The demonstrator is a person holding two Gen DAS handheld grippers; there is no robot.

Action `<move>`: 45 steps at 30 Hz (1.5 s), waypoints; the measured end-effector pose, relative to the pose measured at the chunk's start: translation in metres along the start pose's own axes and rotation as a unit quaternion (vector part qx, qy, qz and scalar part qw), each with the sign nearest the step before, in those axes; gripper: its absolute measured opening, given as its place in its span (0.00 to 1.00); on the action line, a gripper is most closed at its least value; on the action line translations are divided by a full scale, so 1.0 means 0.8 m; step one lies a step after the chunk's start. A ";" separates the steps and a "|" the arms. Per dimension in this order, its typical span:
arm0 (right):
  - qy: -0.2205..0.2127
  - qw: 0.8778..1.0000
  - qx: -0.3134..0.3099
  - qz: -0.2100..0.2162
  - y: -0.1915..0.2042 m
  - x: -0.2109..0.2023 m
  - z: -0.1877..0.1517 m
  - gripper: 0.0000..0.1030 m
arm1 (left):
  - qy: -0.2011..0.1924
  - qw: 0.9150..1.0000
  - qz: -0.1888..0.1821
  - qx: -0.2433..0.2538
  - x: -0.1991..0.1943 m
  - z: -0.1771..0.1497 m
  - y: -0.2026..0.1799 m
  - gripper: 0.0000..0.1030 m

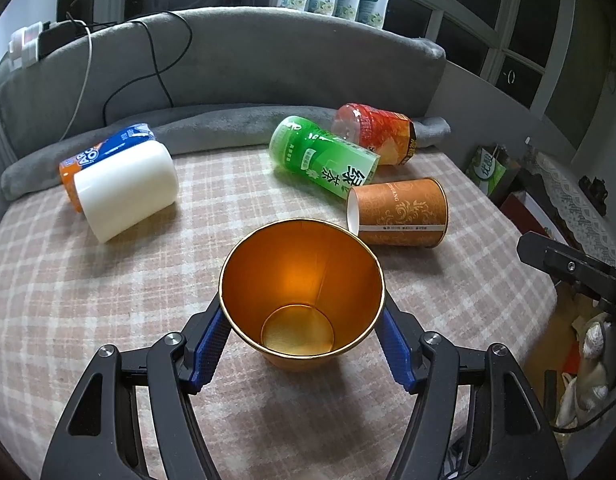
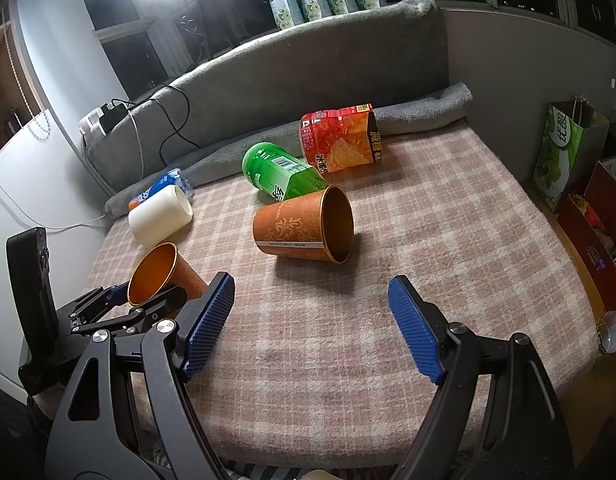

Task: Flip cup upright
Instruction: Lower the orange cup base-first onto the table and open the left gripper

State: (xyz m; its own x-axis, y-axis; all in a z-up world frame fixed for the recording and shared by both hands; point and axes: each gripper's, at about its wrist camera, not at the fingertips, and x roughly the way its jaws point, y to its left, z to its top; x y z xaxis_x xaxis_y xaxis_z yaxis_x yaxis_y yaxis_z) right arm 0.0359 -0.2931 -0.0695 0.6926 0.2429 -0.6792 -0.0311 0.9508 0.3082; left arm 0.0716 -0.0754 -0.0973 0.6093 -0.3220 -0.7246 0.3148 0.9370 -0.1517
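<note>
My left gripper [image 1: 301, 340] is shut on a small orange paper cup [image 1: 301, 292] with a gold inside. Its blue pads [image 1: 209, 348] press both sides of the cup, mouth toward the camera. In the right wrist view the same cup [image 2: 159, 276] is tilted, mouth up and to the left, just above the checked blanket [image 2: 388, 300]. My right gripper [image 2: 310, 324] is open and empty over the blanket's near part. A second orange patterned cup [image 2: 303, 224] lies on its side at the middle; it also shows in the left wrist view [image 1: 400, 212].
A white cup [image 1: 123, 196], a blue-orange cup [image 1: 107, 148], a green cup [image 1: 324, 158] and a red-orange cup [image 1: 376, 132] lie on their sides farther back. A grey cushion [image 1: 247, 64] with cables runs along the back. Bags and boxes [image 2: 568, 152] stand off the right edge.
</note>
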 end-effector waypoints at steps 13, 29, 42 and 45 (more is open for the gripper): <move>-0.001 1.000 -0.002 0.000 0.003 -0.003 0.000 0.79 | 0.008 1.000 -0.019 0.000 -0.002 -0.008 -0.002 0.70; -0.026 0.999 -0.026 -0.009 0.020 -0.012 0.010 0.81 | 0.001 1.000 -0.001 -0.005 -0.031 -0.026 0.020 0.76; -0.123 0.988 -0.084 -0.046 0.056 -0.036 0.014 0.92 | -0.187 0.977 0.092 -0.029 -0.149 -0.017 0.036 0.79; -0.153 0.982 -0.093 -0.058 0.064 -0.045 0.016 0.92 | -0.217 0.970 0.101 -0.032 -0.164 -0.014 0.035 0.80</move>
State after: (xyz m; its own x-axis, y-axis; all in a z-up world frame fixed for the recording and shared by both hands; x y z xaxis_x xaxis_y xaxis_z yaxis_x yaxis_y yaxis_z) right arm 0.0183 -0.2554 -0.0209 0.8822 0.0889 -0.4625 -0.0506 0.9942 0.0945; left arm -0.0077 -0.0050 -0.0140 0.9073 -0.1443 -0.3950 0.1193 0.9890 -0.0874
